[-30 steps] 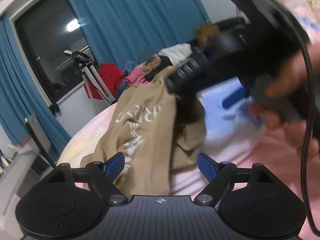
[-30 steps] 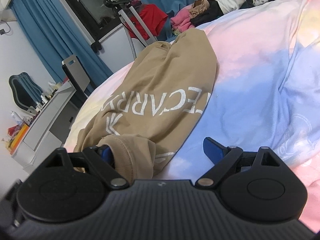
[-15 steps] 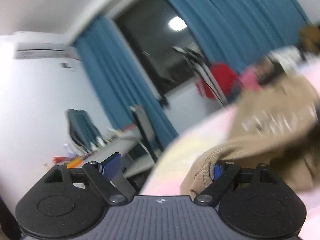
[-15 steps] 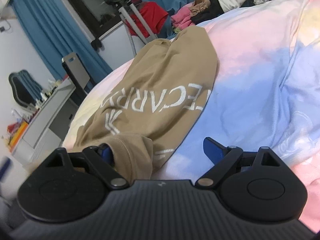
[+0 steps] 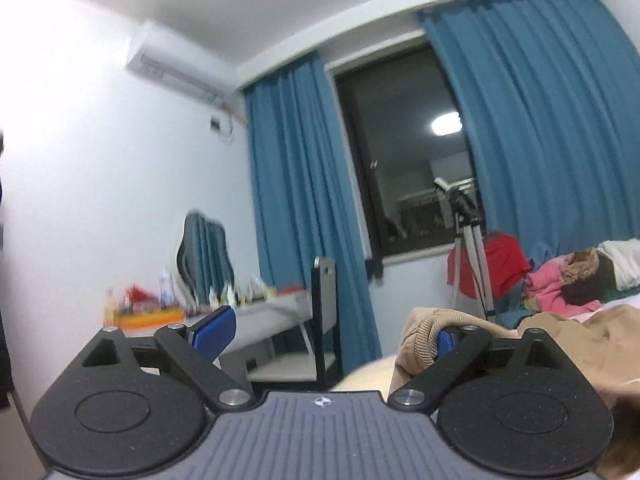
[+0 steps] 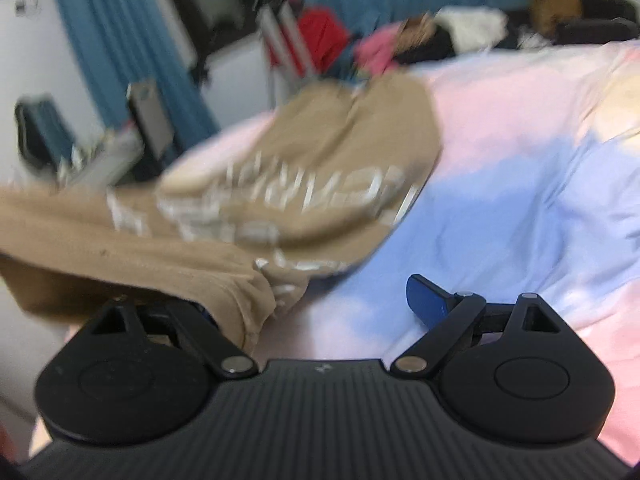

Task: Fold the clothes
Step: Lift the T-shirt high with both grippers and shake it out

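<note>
Bed sheet [image 6: 500,184]: pastel tie-dye in pink, blue and pale yellow, spread over the bed and filling the right of the right wrist view.

Curtains [image 5: 552,128]: teal, full length, hung on both sides of a dark window [image 5: 404,152].

Tan sweatshirt [image 6: 304,168]: lies on the sheet left of centre, white lettering facing up, blurred. Its ribbed hem [image 5: 424,332] is draped over the right finger of the left gripper; a near edge lies over the left finger of the right gripper.

Pile of clothes [image 5: 576,276]: pink, white and dark garments heaped beyond the bed, below the right curtain.

Desk [image 5: 276,312]: pale, against the wall left of the window, with small bottles and an orange item on top, blurred.

Chair [image 5: 326,320]: dark frame, standing at the desk.

Tripod [image 5: 468,248]: silver legs, in front of the window, beside a red garment [image 5: 504,264].

Air conditioner [image 5: 172,64]: white, mounted high on the left wall.

Left gripper [image 5: 326,330]: fingers spread wide, nothing clamped between them.

Right gripper [image 6: 316,300]: fingers spread wide, the left one hidden under the cloth, the right one bare above the sheet.
</note>
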Tool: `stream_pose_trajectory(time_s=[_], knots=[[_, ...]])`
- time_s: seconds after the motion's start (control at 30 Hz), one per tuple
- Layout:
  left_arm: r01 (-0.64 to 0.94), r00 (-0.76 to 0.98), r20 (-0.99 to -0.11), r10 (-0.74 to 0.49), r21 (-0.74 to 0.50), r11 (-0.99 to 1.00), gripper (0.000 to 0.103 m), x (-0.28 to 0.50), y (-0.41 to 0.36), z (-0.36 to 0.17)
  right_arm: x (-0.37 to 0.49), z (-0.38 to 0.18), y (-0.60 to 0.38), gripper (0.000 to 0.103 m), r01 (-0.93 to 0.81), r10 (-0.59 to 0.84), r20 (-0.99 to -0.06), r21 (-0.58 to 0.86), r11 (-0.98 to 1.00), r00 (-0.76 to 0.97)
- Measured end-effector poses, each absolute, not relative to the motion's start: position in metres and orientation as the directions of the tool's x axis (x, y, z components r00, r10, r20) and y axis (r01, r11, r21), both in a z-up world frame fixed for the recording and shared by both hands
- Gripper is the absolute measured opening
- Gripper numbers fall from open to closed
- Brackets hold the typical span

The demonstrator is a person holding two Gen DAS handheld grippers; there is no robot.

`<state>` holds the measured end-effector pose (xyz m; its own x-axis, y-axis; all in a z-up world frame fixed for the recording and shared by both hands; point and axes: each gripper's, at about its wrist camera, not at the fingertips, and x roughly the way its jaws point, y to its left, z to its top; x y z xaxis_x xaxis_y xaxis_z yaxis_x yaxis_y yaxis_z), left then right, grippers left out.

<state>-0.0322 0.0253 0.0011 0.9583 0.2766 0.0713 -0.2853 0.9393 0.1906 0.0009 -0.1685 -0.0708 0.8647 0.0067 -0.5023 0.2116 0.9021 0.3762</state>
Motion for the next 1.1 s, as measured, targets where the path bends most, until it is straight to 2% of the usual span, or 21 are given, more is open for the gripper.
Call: stream_pose_trajectory(time_s=[0.1, 0.17, 0.23, 0.33, 0.4, 0.47, 0.57, 0.67, 0.8, 0.9, 1.0, 1.07, 1.1], knots=[[-0.279, 0.96, 0.042, 0.276, 0.18, 0.943, 0.097, -0.03, 0.036, 0.002, -0.018, -0.055, -0.171, 0.091, 0.267, -0.136, -0.384, 0.312, 0.912, 0.913], [-0.283, 0.959, 0.052, 0.278, 0.197, 0.939, 0.097, -0.028, 0.037, 0.0, -0.02, -0.051, -0.166, 0.091, 0.278, -0.182, -0.359, 0.237, 0.931, 0.915], [-0.289, 0.957, 0.062, 0.282, 0.214, 0.933, 0.097, -0.026, 0.036, -0.003, -0.009, -0.06, -0.159, 0.09, 0.256, -0.163, -0.445, 0.157, 0.954, 0.88], [-0.293, 0.956, 0.061, 0.286, 0.24, 0.926, 0.097, -0.024, 0.034, -0.009, 0.011, -0.09, -0.166, 0.09, 0.227, -0.049, -0.611, 0.217, 0.949, 0.79], [-0.298, 0.954, 0.042, 0.298, 0.267, 0.916, 0.097, -0.02, 0.03, -0.019, 0.011, -0.098, -0.175, 0.09, 0.278, -0.062, -0.622, 0.257, 0.926, 0.781], [-0.286, 0.954, 0.006, 0.298, 0.298, 0.911, 0.097, -0.01, 0.026, -0.031, -0.001, -0.085, -0.183, 0.09, 0.355, -0.174, -0.522, 0.27, 0.895, 0.835], [-0.226, 0.96, -0.072, 0.271, 0.37, 0.901, 0.099, 0.002, 0.015, -0.052, -0.024, -0.06, -0.191, 0.09, 0.438, -0.356, -0.308, 0.26, 0.86, 0.882], [-0.122, 0.948, -0.212, 0.236, 0.443, 0.888, 0.099, 0.014, 0.002, -0.076, -0.038, -0.048, -0.195, 0.09, 0.466, -0.423, -0.208, 0.242, 0.851, 0.882], [-0.013, 0.885, -0.405, 0.23, 0.471, 0.882, 0.1, 0.023, -0.001, -0.104, -0.04, -0.053, -0.206, 0.09, 0.482, -0.427, -0.252, 0.231, 0.845, 0.869], [-0.036, 0.853, -0.453, 0.26, 0.446, 0.894, 0.1, 0.025, 0.009, -0.11, -0.024, -0.062, -0.208, 0.09, 0.482, -0.417, -0.328, 0.149, 0.863, 0.848], [-0.099, 0.856, -0.446, 0.261, 0.354, 0.93, 0.102, 0.023, 0.022, -0.099, -0.007, -0.073, -0.208, 0.09, 0.49, -0.409, -0.401, 0.121, 0.863, 0.82], [-0.153, 0.884, -0.385, 0.265, 0.296, 0.943, 0.102, 0.015, 0.028, -0.086, 0.0, -0.082, -0.214, 0.09, 0.505, -0.406, -0.423, 0.152, 0.85, 0.81], [-0.179, 0.9, -0.345, 0.265, 0.261, 0.949, 0.102, 0.009, 0.03, -0.077, -0.002, -0.078, -0.212, 0.09, 0.501, -0.408, -0.393, 0.17, 0.848, 0.824]])
